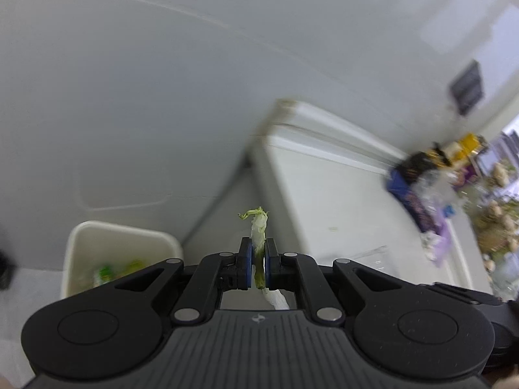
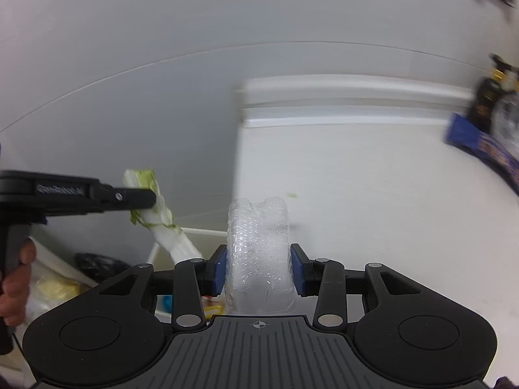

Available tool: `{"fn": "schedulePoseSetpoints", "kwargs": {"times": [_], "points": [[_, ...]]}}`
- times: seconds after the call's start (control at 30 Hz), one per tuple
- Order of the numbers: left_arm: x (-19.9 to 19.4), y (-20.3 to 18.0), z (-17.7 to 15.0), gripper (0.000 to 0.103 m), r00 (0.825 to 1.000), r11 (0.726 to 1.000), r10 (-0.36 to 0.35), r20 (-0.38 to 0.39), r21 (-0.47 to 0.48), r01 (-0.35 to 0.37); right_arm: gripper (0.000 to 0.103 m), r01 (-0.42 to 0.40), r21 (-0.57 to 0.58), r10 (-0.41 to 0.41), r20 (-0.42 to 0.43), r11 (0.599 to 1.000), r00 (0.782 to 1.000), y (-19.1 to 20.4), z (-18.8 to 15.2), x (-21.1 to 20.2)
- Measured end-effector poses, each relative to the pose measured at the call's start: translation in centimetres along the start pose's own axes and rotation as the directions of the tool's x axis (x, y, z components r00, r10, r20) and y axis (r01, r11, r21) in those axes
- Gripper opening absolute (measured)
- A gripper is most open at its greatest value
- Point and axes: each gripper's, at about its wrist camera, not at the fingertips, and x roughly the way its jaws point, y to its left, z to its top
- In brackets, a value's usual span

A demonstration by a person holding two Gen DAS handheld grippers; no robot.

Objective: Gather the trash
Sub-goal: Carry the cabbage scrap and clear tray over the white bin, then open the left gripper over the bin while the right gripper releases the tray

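While my left claw (image 1: 258,267) pinches a limp cabbage stalk (image 1: 258,233) near the white bin (image 1: 78,243) at the left, my right claw (image 2: 258,270) squeezes a crushed clear bottle (image 2: 258,246); either could slip and miss, falling onto the floor.

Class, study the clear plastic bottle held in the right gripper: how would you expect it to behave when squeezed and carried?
The clear plastic bottle looks thin-walled and apparently empty, so it is probably light. Its dimpled walls seem crumpled between the right gripper pads, suggesting it yields rather than staying stiff. The smooth plastic may slip if the hold loosens.
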Motion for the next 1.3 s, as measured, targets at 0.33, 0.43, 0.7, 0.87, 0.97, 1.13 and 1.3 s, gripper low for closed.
{"fn": "schedulePoseSetpoints", "kwargs": {"times": [0.33, 0.43, 0.7, 0.87, 0.97, 1.13, 1.3], "points": [[0.0, 6.3, -0.5, 0.006, 0.987, 0.985, 0.156, -0.029, -0.074, -0.158, 0.038, -0.119, -0.152, 0.106, -0.092, 0.981, 0.99, 7.3, 0.6, 5.3], [1.3, 7.5, -0.4, 0.006, 0.979, 0.978, 0.195, -0.057, -0.064, -0.198, 0.038, -0.142, -0.169, 0.12, -0.135, 0.975, 0.984, 8.6, 1.2, 7.4], [4.5, 10.3, 0.1, 0.006, 0.954, 0.961, 0.264, -0.14, -0.049, -0.273, 0.038, -0.19, -0.043, 0.171, -0.281, 0.981, 0.944, 9.5, 3.1, 13.8], [6.2, 10.8, 0.1, 0.007, 0.936, 0.951, 0.306, -0.175, 0.021, -0.307, 0.039, -0.153, -0.007, 0.141, -0.35, 0.988, 0.926, 9.6, 3.8, 16.8], [7.5, 11.1, 0.3, 0.007, 0.921, 0.943, 0.332, -0.204, 0.057, -0.327, 0.039, -0.131, -0.011, 0.117, -0.387, 0.991, 0.915, 10.0, 4.2, 18.5], [8.9, 12.1, 0.3, 0.008, 0.902, 0.933, 0.359, -0.24, 0.087, -0.348, 0.042, -0.104, -0.014, 0.088, -0.433, 0.994, 0.897, 10.7, 4.7, 21.2], [9.8, 12.5, 0.3, 0.021, 0.892, 0.927, 0.374, -0.253, 0.125, -0.353, 0.043, -0.086, 0.043, 0.096, -0.444, 0.995, 0.891, 10.5, 4.8, 22.4]]}}
